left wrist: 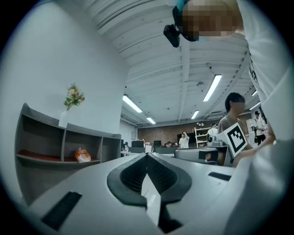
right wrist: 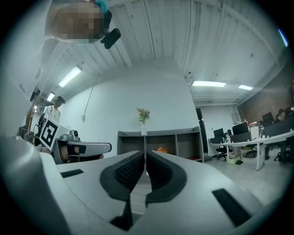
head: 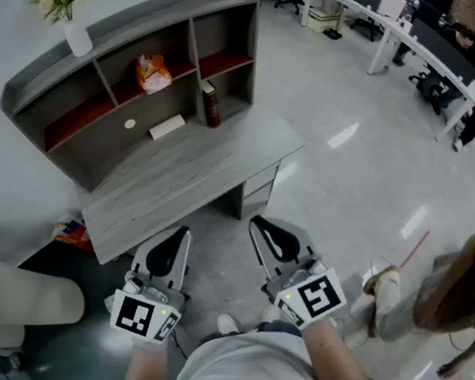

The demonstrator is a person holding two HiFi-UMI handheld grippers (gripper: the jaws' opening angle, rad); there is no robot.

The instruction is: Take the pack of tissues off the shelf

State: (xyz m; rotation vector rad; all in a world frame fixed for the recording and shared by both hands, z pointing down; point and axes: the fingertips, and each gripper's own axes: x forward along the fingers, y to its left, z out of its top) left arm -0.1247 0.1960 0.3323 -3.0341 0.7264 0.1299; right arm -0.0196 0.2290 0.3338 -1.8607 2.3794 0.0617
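Tissue pack, mid shelf (long axis vert.)

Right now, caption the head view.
Left gripper and right gripper, both shut, face grey wooden desk; orange tissue pack on shelf.

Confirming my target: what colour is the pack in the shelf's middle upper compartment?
Orange with white; the pack shows best in the head view.

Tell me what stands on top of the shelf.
A white vase with flowers stands on the shelf's top board, toward its left end. Nothing else shows there. The vase covers the patch of board beneath it.
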